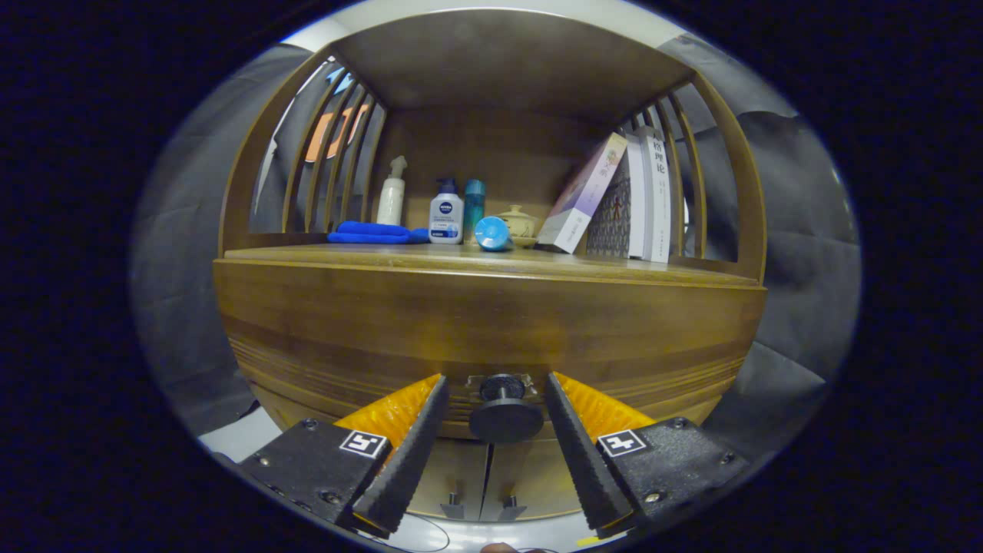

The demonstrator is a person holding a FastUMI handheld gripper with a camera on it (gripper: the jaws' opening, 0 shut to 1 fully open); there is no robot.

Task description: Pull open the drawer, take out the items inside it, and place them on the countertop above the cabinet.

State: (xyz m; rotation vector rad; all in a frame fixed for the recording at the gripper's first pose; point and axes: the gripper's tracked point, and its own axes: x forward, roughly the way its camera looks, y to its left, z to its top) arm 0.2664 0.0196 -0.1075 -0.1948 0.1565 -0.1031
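Spread wide, gripper (495, 403) fingers flanking dark round knob (505, 415) without touching, knob's stem pointing straight out from closed drawer (484, 322) front, drawer running sideways under cluttered countertop (476, 257).

The closed drawer (491, 322) hides its contents; the gripper (495, 418) jaws' rear ends are cut off.

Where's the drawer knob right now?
In the gripper view, the drawer knob sits on the closed drawer front, between the open tongs, untouched, below the countertop.
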